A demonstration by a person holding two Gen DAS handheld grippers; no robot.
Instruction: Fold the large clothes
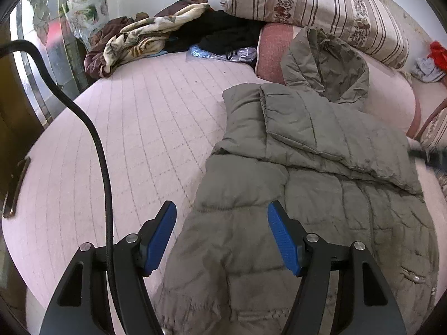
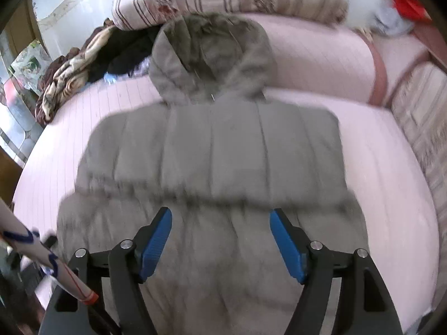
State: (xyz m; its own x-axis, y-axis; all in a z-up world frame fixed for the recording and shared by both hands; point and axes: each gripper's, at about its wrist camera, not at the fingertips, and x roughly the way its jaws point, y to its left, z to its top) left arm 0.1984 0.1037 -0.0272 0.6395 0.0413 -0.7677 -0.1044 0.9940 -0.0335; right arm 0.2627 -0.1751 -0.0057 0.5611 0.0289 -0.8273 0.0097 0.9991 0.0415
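Observation:
A large grey-green quilted hooded jacket (image 1: pixel 321 173) lies on a pink quilted bed (image 1: pixel 134 128), its hood (image 1: pixel 329 64) toward the pillows. One sleeve is folded across the body. My left gripper (image 1: pixel 222 217) is open and empty above the jacket's left lower part. In the right wrist view the jacket (image 2: pixel 212 150) is blurred, hood (image 2: pixel 212 58) at the top. My right gripper (image 2: pixel 220 223) is open and empty above the jacket's lower middle.
A striped pillow (image 1: pixel 315 5) and a pink bolster (image 1: pixel 273 53) lie at the head. A heap of brown, cream and black clothes (image 1: pixel 156 36) sits at the back left. A black cable (image 1: pixel 92 128) hangs at left. A sleeved arm (image 2: pixel 42 262) shows at lower left.

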